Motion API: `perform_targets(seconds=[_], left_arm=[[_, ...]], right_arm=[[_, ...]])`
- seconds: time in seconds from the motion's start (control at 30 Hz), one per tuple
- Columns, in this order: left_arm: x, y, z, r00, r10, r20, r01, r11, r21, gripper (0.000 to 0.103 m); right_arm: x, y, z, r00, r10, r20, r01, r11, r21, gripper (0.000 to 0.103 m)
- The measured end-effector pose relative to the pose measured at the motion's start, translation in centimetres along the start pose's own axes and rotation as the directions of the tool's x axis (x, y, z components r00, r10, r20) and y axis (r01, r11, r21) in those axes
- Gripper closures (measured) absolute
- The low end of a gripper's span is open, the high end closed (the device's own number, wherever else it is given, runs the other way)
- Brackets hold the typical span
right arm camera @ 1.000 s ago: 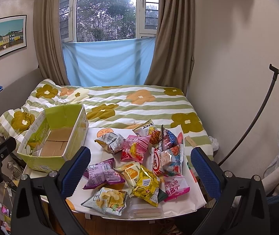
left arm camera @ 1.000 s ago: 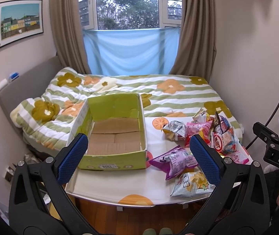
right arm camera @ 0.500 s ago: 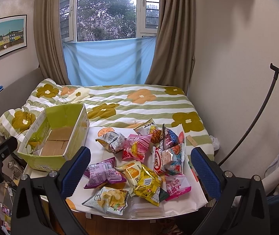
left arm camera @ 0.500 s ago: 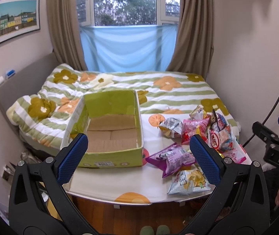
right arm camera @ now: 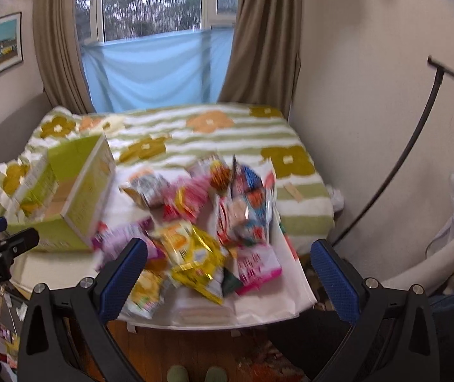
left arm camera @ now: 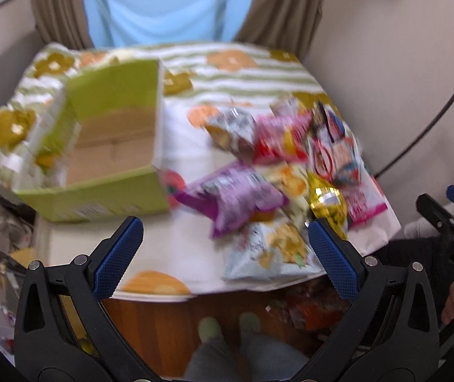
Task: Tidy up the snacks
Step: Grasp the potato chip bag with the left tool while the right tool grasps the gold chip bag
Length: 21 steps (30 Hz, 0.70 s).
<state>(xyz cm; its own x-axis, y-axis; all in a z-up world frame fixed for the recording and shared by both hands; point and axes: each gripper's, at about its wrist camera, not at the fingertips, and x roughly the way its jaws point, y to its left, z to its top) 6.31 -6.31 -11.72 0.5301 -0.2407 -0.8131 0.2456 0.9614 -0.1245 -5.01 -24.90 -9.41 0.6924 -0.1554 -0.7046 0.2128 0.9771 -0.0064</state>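
Bed: a soft quilted surface carrying everything. A white sheet covers its near end, and the near edge drops straight to the wooden floor.
Box: green cardboard, open at the top and seemingly empty, at the near left corner of the bed. Stiff walls, likely light; it probably slides if nudged.
Snacks: a loose heap at the near right corner of the bed, just right of the box, bags overlapping. Puffed foil and plastic, so judged light, slippery and crushable; the sealed end seams look the safest hold.
Purple bag: nearest the box, lying on top, its left seam free.
Pale chip bag: at the near edge, apparently overhanging it; a push could tip it off.
Yellow bag: on top at the near right, creased foil.
Open room: bare sheet in front of the box, and clear air above it.
Left tongs: spread wide, empty, above the near edge.
Right tongs: spread wide, empty, over the heap's near side.
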Motion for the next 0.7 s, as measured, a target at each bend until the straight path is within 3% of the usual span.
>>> perform_targets(seconds=[0.2,0.33,0.7], left_arm=[[5.2,-2.7,-1.5,0.993,-0.014,-0.121,0.01,0.999,-0.036,0.0],[8.1,-4.4,-2.6,0.982,0.016,-0.187,-0.02,1.0,-0.021,0.0],[12.4,-6.1,-3.6,0.956,0.077,-0.283,-0.079,0.997,0.003,0.0]], right_arm=[[4.5,-1.9,-1.8,0.993,0.067,-0.096,-0.07,0.997,-0.023,0.001],[6.9,-2.6,-2.6,0.984,0.111,-0.137,-0.118,0.992,-0.047,0.001],[12.0,-1.5,-4.9,0.958,0.185,-0.219,-0.235,0.944,-0.233,0.001]])
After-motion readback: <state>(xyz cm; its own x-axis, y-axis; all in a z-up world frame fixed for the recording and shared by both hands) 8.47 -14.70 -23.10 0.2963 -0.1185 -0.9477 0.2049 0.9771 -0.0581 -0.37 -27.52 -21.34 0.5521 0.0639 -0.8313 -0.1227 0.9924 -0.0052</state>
